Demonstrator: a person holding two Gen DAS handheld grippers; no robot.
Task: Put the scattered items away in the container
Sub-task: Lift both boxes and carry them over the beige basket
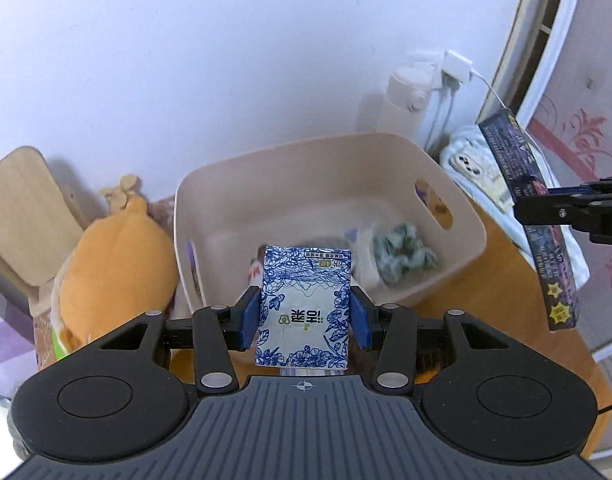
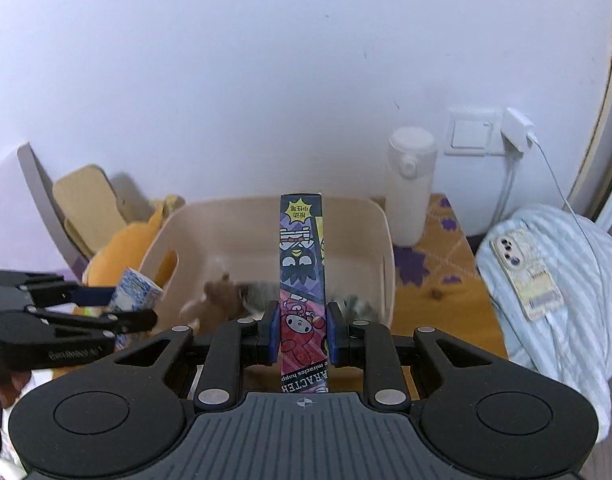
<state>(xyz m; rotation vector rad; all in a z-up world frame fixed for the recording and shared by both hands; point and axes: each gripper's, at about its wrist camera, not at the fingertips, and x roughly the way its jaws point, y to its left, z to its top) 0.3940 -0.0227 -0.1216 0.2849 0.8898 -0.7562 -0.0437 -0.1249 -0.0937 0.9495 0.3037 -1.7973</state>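
My left gripper is shut on a blue-and-white floral tissue pack, held in the air in front of the beige bin. My right gripper is shut on a long narrow cartoon-printed box, standing upright before the beige bin. Each view shows the other gripper at its edge: the right one with its box, the left one with the tissue pack. Inside the bin lie a green scrunchie, a small brown plush and other blurred items.
An orange plush toy lies left of the bin beside a wooden board. A white bottle stands behind the bin's right corner. A phone rests on striped blue cloth at right, its cable running to a wall charger.
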